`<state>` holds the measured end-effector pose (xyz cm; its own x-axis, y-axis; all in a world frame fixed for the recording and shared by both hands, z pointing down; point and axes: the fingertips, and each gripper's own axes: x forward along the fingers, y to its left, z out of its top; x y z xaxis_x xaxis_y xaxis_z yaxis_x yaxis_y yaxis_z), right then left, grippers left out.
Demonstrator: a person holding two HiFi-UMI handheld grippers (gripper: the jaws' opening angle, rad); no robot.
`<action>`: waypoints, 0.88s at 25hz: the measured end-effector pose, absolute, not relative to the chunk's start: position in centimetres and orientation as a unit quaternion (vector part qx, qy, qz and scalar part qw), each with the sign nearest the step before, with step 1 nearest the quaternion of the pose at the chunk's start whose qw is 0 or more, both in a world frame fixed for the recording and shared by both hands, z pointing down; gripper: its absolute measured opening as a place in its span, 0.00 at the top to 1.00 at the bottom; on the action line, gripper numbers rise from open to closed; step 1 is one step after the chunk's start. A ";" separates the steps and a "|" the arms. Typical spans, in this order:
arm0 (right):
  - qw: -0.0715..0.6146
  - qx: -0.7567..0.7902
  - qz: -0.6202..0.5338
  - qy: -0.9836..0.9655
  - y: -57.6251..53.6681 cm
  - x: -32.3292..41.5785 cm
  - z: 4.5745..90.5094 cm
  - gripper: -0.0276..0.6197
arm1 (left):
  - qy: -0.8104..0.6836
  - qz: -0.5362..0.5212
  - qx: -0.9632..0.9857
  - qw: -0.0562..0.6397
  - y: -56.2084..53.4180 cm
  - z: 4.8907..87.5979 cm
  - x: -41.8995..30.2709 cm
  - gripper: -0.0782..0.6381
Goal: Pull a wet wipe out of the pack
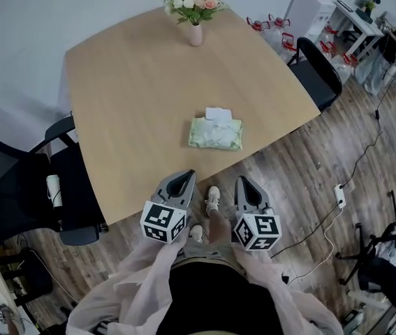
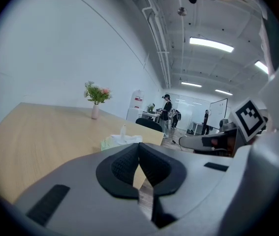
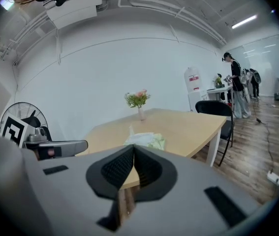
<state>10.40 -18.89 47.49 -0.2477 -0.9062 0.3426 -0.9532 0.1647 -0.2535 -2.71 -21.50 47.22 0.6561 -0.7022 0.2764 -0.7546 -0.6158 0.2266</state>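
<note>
Both tongs are clenched with nothing in them. The left tongs point(image 1: 184, 177) have their black pads pressed tip to tip, and so do the right tongs point(image 1: 244, 182). Both sit on the person's side of the wet wipe pack point(image 1: 216, 134), apart from it and touching nothing. They are side by side with a gap between them, through which the person's shoes point(image 1: 212, 199) show.

The left tips reach about to the table point(image 1: 128, 82) edge nearest the pack. The right tips stop short of that edge, over the wooden floor point(image 1: 302, 173). A strip of bare table top lies between this edge and the pack.

The pack is pale green and lies flat, a little to the right of the left tongs' line and roughly ahead of the gap between the two. A white wipe point(image 1: 218, 114) stands out of its top on the far side.

Beyond the pack, at the far edge, stands a vase of flowers point(image 1: 195, 26), with clear wood between them. A black chair point(image 1: 16, 187) is off to the pack's left. A second black chair point(image 1: 320, 75) is at the corner to its right. A power strip point(image 1: 339, 195) lies on the floor to the pack's right.
</note>
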 end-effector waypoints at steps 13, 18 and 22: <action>0.076 0.586 0.222 -0.775 -24.7 11.0 48.5 0.94 | -0.417 0.087 0.887 0.179 -26.9 48.6 -1.1 0.87; 0.087 0.574 0.220 -0.784 -26.3 11.1 48.9 0.94 | -0.425 0.082 0.883 0.182 -28.5 48.8 -0.7 0.87; 0.093 0.557 0.218 -0.796 -27.5 11.1 49.0 0.93 | -0.434 0.079 0.878 0.185 -29.4 48.9 -0.5 0.87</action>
<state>11.07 -27.52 49.04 -0.3610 -0.8464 0.3915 -0.9277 0.2833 -0.2431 -0.53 -29.42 48.85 0.6103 -0.7331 0.3000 -0.7919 -0.5547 0.2555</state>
